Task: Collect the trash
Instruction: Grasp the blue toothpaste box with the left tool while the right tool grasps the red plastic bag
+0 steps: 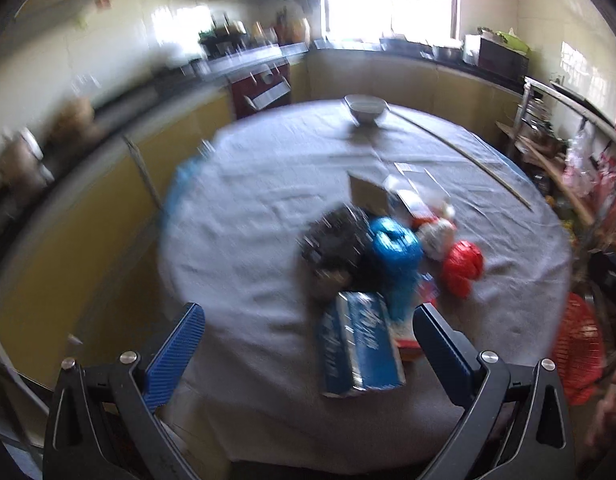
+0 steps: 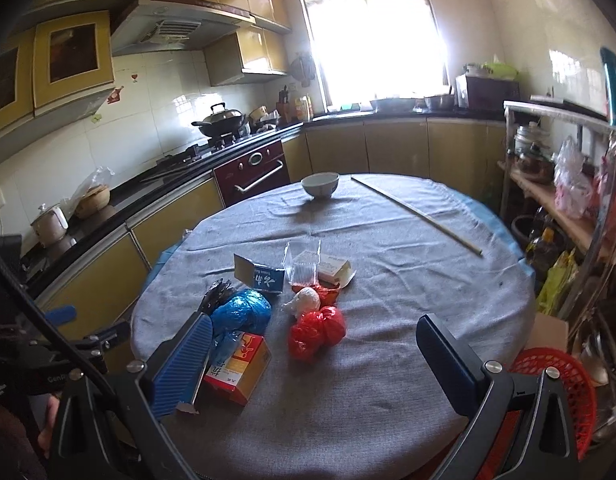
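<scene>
Trash sits clustered on the near half of the worktop (image 2: pixel 388 360). Both tongs, left (image 1: pixel 308 336) and right (image 2: pixel 312 356), gape wide and hold nothing. Nearest lies the blue carton (image 1: pixel 358 344), already between the left fingers: I would close squarely on it. Farther off wait the red bag (image 2: pixel 318 330) and blue bag (image 2: pixel 241 310), with the red basket (image 2: pixel 564 384) off the right edge.

Sunlit window (image 2: pixel 372 36); seemingly yellow cabinets (image 2: pixel 392 146)

Each gripper (image 1: pixel 308 344) (image 2: pixel 314 354) has a black frame, silver screws and blue ribbed fingers (image 2: pixel 183 364).
</scene>
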Motion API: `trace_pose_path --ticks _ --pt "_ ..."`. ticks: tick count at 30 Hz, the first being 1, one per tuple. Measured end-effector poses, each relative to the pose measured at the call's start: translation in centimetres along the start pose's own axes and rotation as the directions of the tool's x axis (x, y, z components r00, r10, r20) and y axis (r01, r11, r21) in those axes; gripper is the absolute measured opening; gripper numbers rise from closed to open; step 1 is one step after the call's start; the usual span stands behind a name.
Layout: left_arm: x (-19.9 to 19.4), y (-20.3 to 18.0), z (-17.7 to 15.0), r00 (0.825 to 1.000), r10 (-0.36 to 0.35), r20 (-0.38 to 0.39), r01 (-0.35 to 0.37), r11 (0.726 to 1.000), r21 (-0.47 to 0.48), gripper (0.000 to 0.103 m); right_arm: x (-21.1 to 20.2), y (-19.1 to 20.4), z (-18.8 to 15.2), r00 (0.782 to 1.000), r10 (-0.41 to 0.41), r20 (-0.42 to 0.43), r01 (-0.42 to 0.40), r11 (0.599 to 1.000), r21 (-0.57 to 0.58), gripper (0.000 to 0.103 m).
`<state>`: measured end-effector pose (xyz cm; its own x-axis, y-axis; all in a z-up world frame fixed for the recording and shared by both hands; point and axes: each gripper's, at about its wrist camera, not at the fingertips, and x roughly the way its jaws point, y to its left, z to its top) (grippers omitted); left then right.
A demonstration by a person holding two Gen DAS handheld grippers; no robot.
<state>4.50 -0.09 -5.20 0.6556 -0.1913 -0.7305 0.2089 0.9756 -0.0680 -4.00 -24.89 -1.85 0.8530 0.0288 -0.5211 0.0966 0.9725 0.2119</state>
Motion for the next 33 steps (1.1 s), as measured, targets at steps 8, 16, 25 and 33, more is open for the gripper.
trace_pose_path --ticks 8,16,25,33 --pt "5.1 0.5 -0.2 0.958 -0.205 -0.198 0.189 0.977 -0.101 0.102 10.8 -4.3 0.4 0.952 0.218 -0.215 -0.156 0.949 0.275 0.082" --pt "8.0 0.2 -1.3 0.921 -0.167 -0.352 0.156 0.986 -0.061 0.101 18.5 -5.2 -1.1 0.89 0.233 -0.392 -0.057 0.91 0.411 0.076" --pt "10.0 0.5 -1.9 0.898 -0.21 -0.387 0.193 0.978 -0.082 0.07 21.2 -5.0 -2.7 0.849 0.238 -0.471 -0.003 0.894 0.447 0.057" --pt "9.3 2.1 -1.5 0.902 -0.231 -0.364 0.218 0.973 -0.077 0.054 20.0 -5.4 -2.8 0.868 0.28 -0.41 -0.074 0.889 0.451 0.051"
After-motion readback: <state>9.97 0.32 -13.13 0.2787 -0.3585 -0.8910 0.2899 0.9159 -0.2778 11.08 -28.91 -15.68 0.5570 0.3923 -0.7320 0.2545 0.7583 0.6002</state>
